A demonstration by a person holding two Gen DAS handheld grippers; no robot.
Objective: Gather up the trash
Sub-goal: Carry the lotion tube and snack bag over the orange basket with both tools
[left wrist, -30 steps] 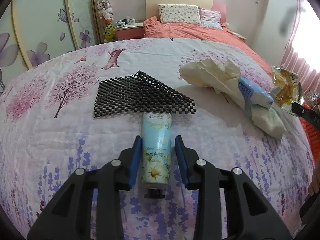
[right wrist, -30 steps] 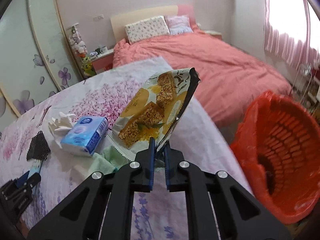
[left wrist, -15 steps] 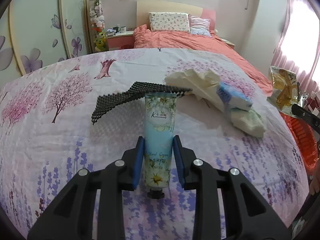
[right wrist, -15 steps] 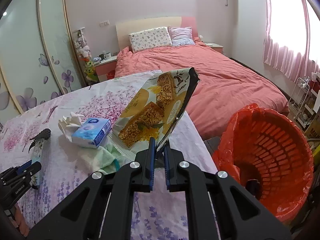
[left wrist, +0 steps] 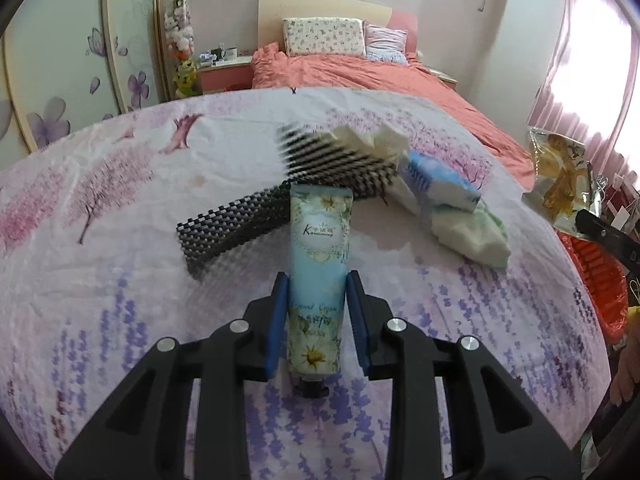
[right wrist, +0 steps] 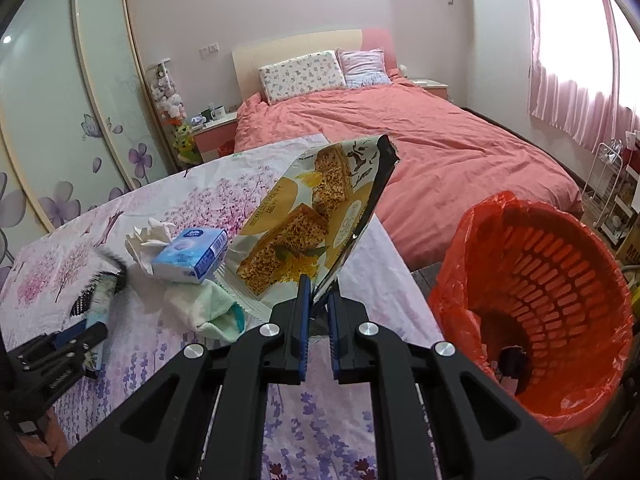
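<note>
Two wrist views angled down, close over shared floral tablecloth (left wrist: 120, 264)

Right gripper (right wrist: 318, 292) clamps snack wrapper (right wrist: 316, 216) upright; orange bin (right wrist: 536, 320) beside; dark scrap, maybe trash, inside.

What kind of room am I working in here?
Almost certainly a home bedroom: a bed with a coral duvet and pillows, a sliding wardrobe with flower decals, and a nightstand beside the bed.
</note>
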